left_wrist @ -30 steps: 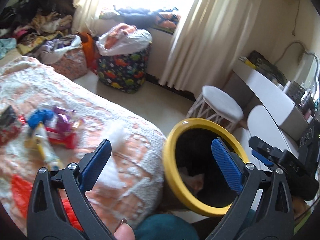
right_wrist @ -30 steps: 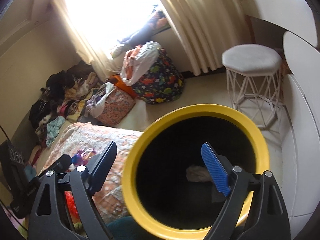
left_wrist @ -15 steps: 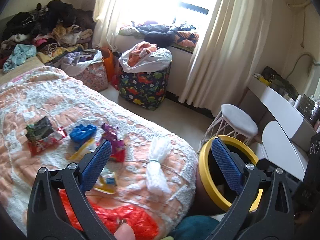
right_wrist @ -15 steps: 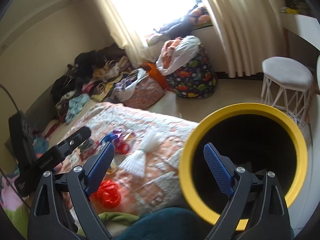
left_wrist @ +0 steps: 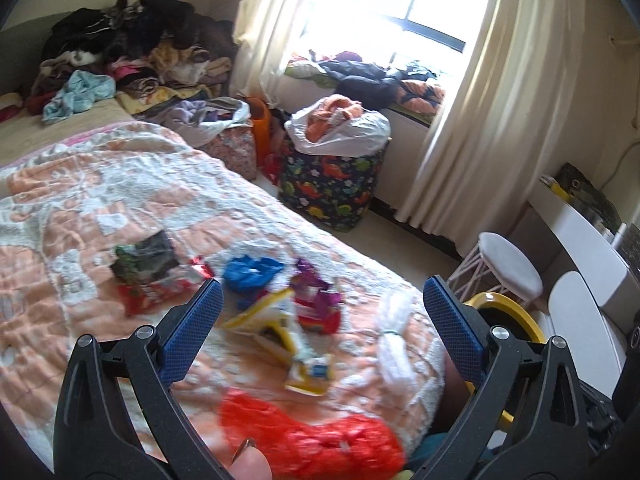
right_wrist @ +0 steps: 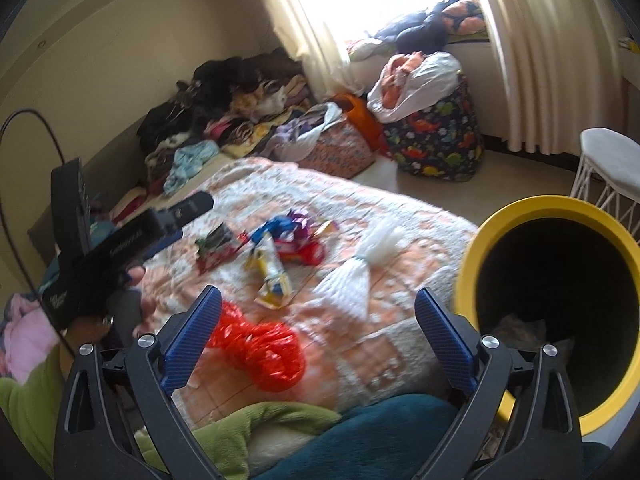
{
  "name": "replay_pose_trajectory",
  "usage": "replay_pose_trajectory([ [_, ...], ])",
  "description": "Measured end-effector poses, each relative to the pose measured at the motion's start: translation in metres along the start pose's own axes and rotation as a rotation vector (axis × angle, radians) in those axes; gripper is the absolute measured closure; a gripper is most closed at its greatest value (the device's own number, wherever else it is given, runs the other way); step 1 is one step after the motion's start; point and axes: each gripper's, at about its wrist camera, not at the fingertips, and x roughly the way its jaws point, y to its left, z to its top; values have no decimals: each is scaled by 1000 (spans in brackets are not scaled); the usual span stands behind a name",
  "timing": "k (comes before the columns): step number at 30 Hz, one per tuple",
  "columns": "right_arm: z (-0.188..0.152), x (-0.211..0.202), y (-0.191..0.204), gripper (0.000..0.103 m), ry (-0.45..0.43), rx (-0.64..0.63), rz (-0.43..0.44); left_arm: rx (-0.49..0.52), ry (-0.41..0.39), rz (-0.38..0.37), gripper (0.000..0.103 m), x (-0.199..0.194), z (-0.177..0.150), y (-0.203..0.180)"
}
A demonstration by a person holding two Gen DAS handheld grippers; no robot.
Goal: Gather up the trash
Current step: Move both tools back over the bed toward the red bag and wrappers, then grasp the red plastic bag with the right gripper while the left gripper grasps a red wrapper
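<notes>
Tongs, right [right_wrist: 318,334] opening and left [left_wrist: 322,328] spread, tilt down over bed litter [left_wrist: 276,300].

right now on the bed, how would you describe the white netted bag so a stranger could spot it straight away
Start at the peach and white bedspread and go to the edge nearest the yellow-rimmed bin. The white netted bag lies there, apart from the heap of bright wrappers. It is the only pale, mesh piece, cinched by a tie so one end fans out.

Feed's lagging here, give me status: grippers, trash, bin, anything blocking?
Left gripper open, empty. Right gripper opening, empty. Wrappers, red bag, white bag on the bed. Yellow-rimmed bin alongside; nothing blocking.
</notes>
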Motion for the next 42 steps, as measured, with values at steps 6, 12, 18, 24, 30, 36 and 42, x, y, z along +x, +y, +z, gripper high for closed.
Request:
replay_pose_trajectory([
  [6,-7,24,25,7,68,-75,13,-29,-9,49,11,-1,-3,40],
  [12,-14,52,47,7,144,-171,18,-40,20,91,11,5,-2,80],
  [18,-20,83,62,7,221,-251,19,-50,90,83,11,27,-7,110],
  [24,-25,115,68,7,301,-278,22,-123,136,75,26,48,-13,138],
  [30,-31,137,70,17,389,-290,40,-195,177,69,48,64,-20,153],
  [36,-40,146,79,45,428,-329,52,-197,183,70,63,66,-24,154],
  [42,-41,132,81,51,398,-314,84,-183,192,66,82,61,-26,148],
])
